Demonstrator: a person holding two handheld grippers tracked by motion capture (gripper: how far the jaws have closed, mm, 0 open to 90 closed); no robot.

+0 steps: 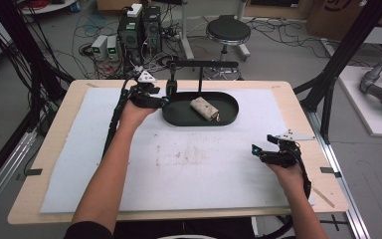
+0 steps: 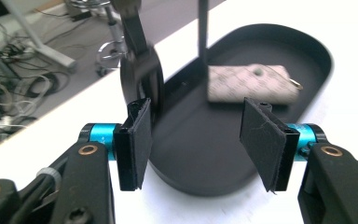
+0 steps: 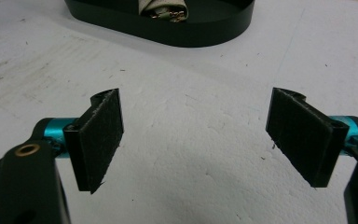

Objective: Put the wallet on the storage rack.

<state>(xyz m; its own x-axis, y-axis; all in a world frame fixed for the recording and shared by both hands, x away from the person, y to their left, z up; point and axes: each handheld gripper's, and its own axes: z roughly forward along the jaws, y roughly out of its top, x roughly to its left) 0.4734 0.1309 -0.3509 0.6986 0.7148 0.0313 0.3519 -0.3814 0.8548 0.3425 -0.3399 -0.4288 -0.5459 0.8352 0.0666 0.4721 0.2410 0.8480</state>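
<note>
A black oval tray [image 1: 179,119] lies at the back middle of the white mat, and a beige patterned pouch [image 1: 204,109] rests on its side in it. A black stand [image 1: 204,63] with a crossbar rises from the tray, and a black hook piece [image 1: 171,87] hangs at its left end. My left gripper [image 1: 163,101] is open at the tray's left end. Its jaws straddle the tray [image 2: 324,51] rim with nothing gripped; the pouch [image 2: 247,84] lies beyond them and the hook piece [image 2: 142,70] stands just behind the left pad. My right gripper [image 1: 255,152] is open and empty over the mat at the front right.
A white foam mat [image 1: 189,164] covers most of the wooden table [image 1: 45,199]. Seen from the right gripper [image 3: 196,135], the tray [image 3: 191,35] is well ahead across bare mat. Behind the table stand a stool [image 1: 228,31], computer boxes [image 1: 139,30] and floor cables. Black frame posts [image 1: 338,55] flank the table.
</note>
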